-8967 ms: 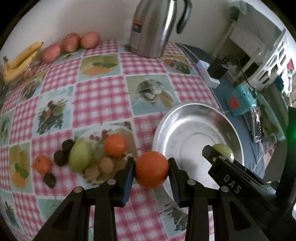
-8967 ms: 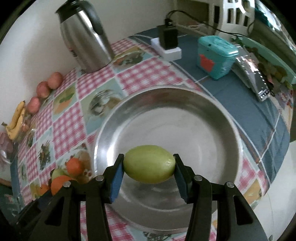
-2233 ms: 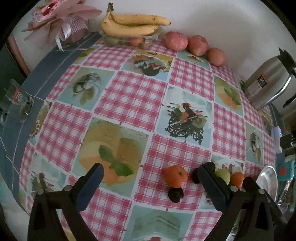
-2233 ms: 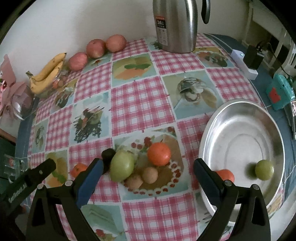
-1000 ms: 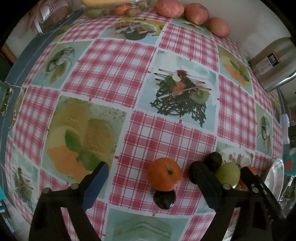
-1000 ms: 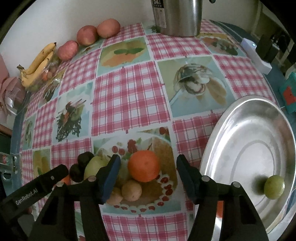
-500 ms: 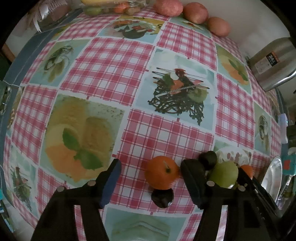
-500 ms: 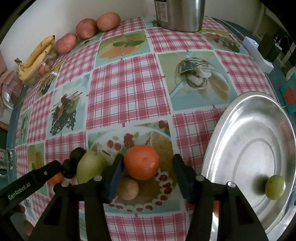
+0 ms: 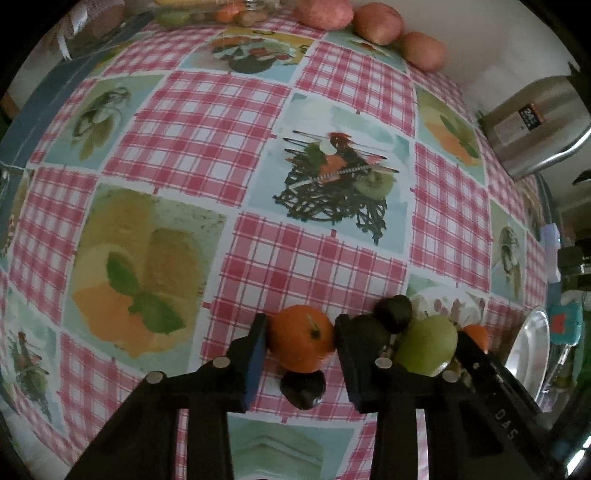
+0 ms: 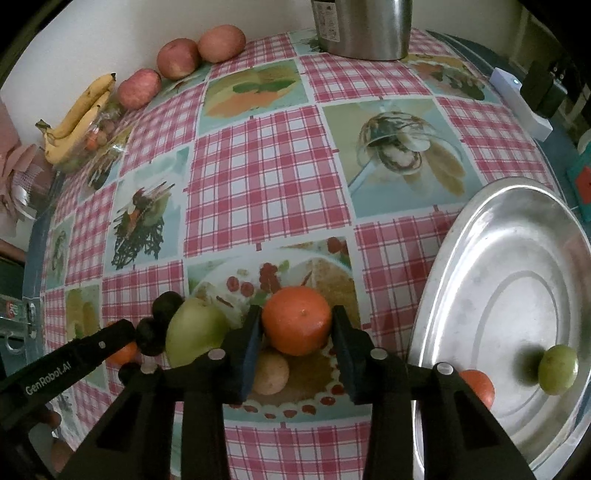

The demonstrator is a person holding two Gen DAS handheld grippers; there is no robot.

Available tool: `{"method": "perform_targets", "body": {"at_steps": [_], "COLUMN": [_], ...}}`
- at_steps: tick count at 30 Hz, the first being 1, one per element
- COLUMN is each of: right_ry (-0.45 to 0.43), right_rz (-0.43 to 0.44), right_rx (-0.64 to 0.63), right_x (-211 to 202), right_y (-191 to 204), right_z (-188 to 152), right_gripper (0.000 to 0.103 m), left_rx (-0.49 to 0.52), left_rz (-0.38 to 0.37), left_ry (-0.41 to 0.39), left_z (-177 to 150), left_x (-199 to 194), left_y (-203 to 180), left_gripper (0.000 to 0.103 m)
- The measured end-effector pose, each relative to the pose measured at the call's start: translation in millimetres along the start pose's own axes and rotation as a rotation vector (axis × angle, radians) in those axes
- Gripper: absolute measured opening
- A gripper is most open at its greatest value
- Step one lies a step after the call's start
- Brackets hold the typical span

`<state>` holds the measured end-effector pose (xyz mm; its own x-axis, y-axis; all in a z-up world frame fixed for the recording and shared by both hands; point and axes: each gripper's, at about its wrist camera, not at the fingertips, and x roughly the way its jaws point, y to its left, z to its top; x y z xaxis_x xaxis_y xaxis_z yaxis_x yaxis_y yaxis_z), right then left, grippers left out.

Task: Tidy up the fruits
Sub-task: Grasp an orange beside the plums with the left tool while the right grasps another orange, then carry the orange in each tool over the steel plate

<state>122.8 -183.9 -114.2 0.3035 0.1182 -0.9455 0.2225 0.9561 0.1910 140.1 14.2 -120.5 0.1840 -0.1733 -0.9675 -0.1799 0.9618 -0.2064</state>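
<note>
My left gripper [image 9: 300, 341] is shut on a small orange [image 9: 301, 341] that rests on the checked tablecloth. A dark plum [image 9: 303, 387] lies just below it, another dark fruit [image 9: 393, 314] and a green pear [image 9: 426, 343] to its right. My right gripper [image 10: 297, 326] is shut on a second orange [image 10: 297, 319], with the green pear [image 10: 194, 330] on its left and a small tan fruit [image 10: 269, 373] beneath. The steel bowl [image 10: 454, 258] at the right holds an orange [image 10: 478, 386] and a green fruit [image 10: 557, 369].
A steel kettle [image 10: 364, 26] stands at the back. Three red apples [image 10: 177, 59] and bananas [image 10: 79, 114] lie along the far wall. A white power strip [image 10: 521, 103] and a teal box [image 10: 580, 181] sit right of the bowl.
Both grippers have closed from wide open onto their oranges. Each moved down and in toward the fruit cluster.
</note>
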Motion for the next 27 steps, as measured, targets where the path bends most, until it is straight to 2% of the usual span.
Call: {"method": "perform_targets", "body": {"at_steps": [4,18,27], "right_ry": [-0.011,-0.12,-0.127], "right_rz": [0.017,0.071,0.06], "right_rx": [0.008,0.027,0.046], "right_x": [-3.1,-43.2,-52.8], "right_y": [-1.4,-7.7,-14.9], "right_z": [-0.4,2.7,-0.8], "right_gripper": [0.038,0.038,0.038], "left_rx": [-0.022,-0.044,-0.031], "left_rz": [-0.02,-0.083,-0.096], "left_ry": [-0.005,-0.119,-0.151], "left_z": [1.0,9.7,6.1], "left_x": [-4.1,-53.3,-64.9], "left_y": [2.9,10.0,6.9], "left_gripper": [0.039,0.039,0.039]}}
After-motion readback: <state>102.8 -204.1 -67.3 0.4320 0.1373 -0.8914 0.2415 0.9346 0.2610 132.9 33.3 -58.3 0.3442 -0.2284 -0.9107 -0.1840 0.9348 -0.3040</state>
